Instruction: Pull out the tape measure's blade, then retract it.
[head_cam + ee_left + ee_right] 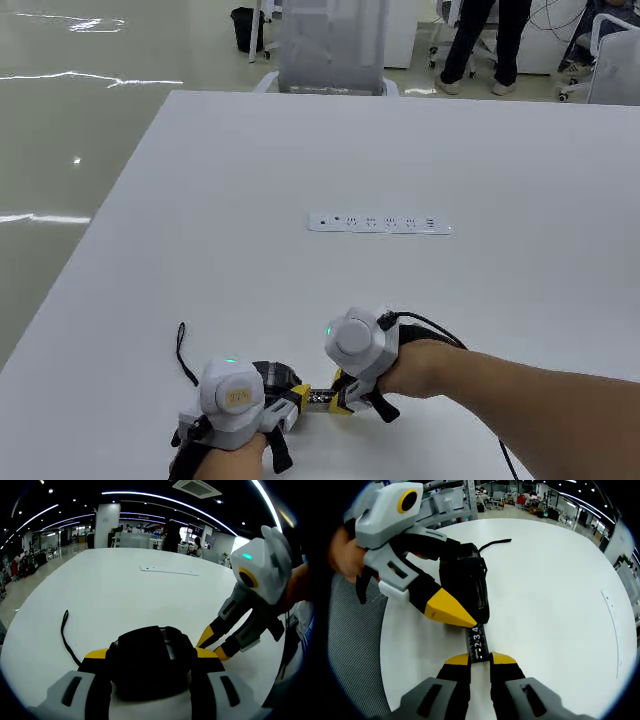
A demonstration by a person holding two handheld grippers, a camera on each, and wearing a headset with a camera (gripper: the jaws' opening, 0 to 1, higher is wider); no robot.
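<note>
tape measure (pixel 150 660) gripped, blade (pixel 476 642) pinched

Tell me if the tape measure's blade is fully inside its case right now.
No, a short numbered stretch of blade runs from the case to the right tool, which pinches its end.

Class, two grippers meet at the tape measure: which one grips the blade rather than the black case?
The right gripper: it pinches the numbered blade just outside the housing. The left gripper clamps the black case instead.
</note>
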